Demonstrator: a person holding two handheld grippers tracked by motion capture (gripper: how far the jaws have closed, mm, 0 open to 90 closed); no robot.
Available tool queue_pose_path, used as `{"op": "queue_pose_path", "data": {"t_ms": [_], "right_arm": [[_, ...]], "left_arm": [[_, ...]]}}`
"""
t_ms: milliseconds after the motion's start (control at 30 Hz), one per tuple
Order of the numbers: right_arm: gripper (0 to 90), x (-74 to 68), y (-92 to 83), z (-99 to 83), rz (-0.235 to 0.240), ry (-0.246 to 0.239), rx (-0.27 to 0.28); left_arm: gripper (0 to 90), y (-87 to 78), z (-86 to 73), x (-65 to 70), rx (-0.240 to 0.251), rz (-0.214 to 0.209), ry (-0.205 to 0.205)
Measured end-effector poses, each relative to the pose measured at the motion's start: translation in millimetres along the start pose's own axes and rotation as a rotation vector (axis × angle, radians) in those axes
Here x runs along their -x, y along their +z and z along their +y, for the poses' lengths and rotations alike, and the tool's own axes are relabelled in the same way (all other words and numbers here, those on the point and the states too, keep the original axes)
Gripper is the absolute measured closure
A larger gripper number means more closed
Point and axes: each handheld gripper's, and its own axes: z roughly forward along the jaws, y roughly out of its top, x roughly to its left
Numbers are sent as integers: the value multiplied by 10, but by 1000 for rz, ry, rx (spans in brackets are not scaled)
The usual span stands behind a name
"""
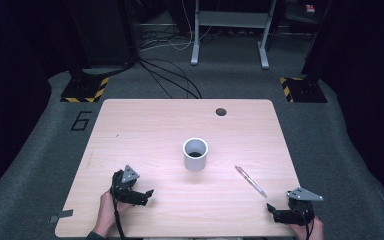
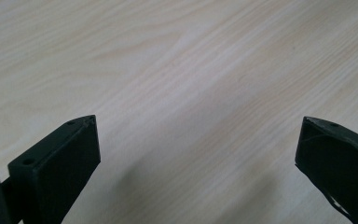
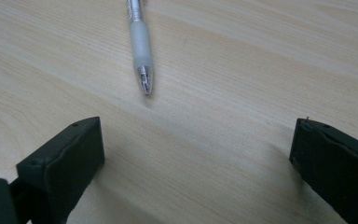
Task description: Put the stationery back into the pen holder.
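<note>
The pen (image 3: 140, 42) lies on the worktop (image 1: 145, 125) near its right edge, tip just ahead of the right gripper (image 3: 196, 154), whose jaws are spread wide and empty. The left gripper (image 2: 196, 154), by the near edge, is spread too. 1 pen, 1 white cup (image 1: 195, 154), 2 grippers.

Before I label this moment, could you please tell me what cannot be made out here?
- Silver-and-white pen: right gripper view, rear end cut off by the top edge.
- White cylindrical cup: high view, dark inside, contents unclear.
- Pen: high view, too small for detail.
</note>
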Motion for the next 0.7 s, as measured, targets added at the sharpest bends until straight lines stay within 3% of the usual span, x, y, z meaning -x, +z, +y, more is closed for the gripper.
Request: {"op": "queue_pose_path", "data": {"t_ms": [67, 133, 200, 433, 600, 700], "right_arm": [[24, -9, 0, -5, -4, -16, 13], [24, -17, -23, -8, -9, -36, 2], [24, -17, -31, -10, -15, -37, 2], [33, 26, -17, 17, 16, -14, -28], [119, -1, -28, 80, 10, -24, -44], [120, -18, -35, 129, 24, -18, -56]], "left_arm": [[0, -5, -54, -21, -18, -5, 3], [0, 12, -92, -18, -3, 1, -12], [0, 16, -144, -33, -17, -10, -16], [0, 23, -191, -12, 9, -8, -28], [0, 19, -190, -21, 2, -7, -14], [0, 22, -192, -19, 5, -4, -14]]}}
